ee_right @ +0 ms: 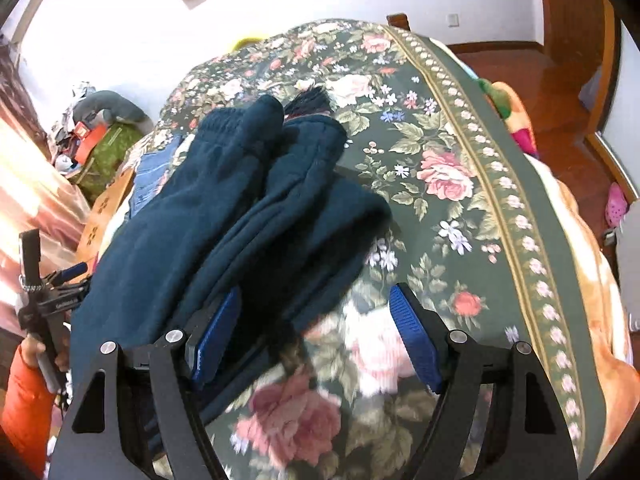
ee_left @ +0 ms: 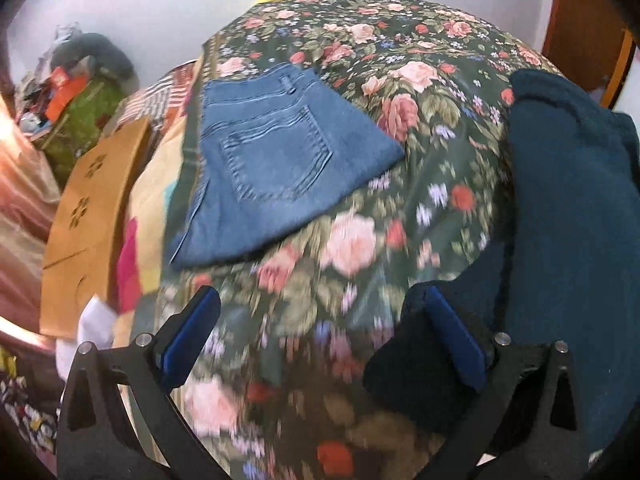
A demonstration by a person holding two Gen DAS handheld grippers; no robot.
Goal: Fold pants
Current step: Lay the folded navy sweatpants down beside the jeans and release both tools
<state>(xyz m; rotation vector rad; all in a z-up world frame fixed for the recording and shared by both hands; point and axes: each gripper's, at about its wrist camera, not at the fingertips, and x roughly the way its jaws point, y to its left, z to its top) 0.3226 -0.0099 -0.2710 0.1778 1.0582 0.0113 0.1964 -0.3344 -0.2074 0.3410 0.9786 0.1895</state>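
Dark teal fleece pants (ee_right: pixel 240 208) lie in loose folds on the floral bedspread (ee_right: pixel 440 152); they also show at the right in the left wrist view (ee_left: pixel 568 200). My left gripper (ee_left: pixel 324 320) is open and empty above the bedspread (ee_left: pixel 360 240), its right finger beside the pants' edge. My right gripper (ee_right: pixel 316 328) is open, its left finger (ee_right: pixel 216 332) over the near edge of the pants, nothing gripped. Folded blue jeans (ee_left: pixel 272 160) lie on the bed's left side, ahead of the left gripper.
A wooden bed board (ee_left: pixel 88 216) and a cluttered green-covered stand (ee_left: pixel 80 112) lie to the left. The bed's right edge drops to a wood floor (ee_right: pixel 568 120). The other handheld gripper and an orange sleeve (ee_right: pixel 28 380) show at the left of the right wrist view.
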